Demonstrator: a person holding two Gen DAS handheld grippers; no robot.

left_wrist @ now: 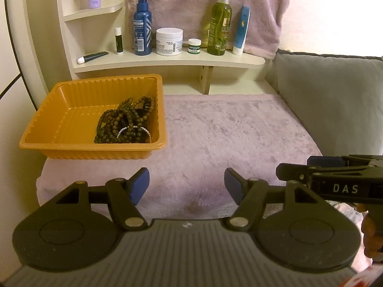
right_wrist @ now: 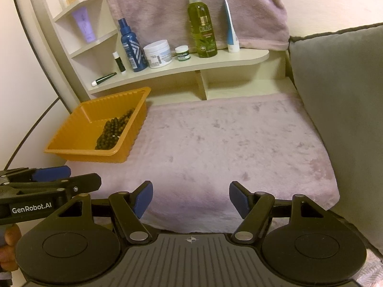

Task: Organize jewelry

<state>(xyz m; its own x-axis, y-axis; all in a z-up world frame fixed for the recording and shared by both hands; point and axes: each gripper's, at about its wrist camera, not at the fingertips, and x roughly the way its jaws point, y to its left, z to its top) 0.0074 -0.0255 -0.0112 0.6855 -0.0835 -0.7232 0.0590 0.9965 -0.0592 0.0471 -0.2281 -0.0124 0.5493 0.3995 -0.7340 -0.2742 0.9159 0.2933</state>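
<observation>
An orange plastic tray (left_wrist: 71, 110) (right_wrist: 79, 129) stands on the pink fluffy cloth (left_wrist: 227, 129) (right_wrist: 227, 143) at the left. A tangle of dark green bead necklaces (left_wrist: 124, 122) (right_wrist: 112, 134) lies in its right half, with a thin string of small silver beads (left_wrist: 135, 129) on top. My left gripper (left_wrist: 186, 186) hovers open over the cloth's near edge, right of the tray, with nothing between its blue pads. My right gripper (right_wrist: 191, 198) is open too, empty, beside the left one. Each shows at the edge of the other's view: right gripper (left_wrist: 311, 167), left gripper (right_wrist: 59, 174).
A cream shelf (left_wrist: 167, 63) (right_wrist: 182, 64) behind the cloth carries a blue spray bottle (left_wrist: 143, 26), a white jar (left_wrist: 169, 41), a small green jar (left_wrist: 194, 46), a green oil bottle (left_wrist: 220, 24) and tubes. A grey cushion (left_wrist: 335, 100) (right_wrist: 347, 110) borders the right side. A pink towel (left_wrist: 203, 4) hangs behind.
</observation>
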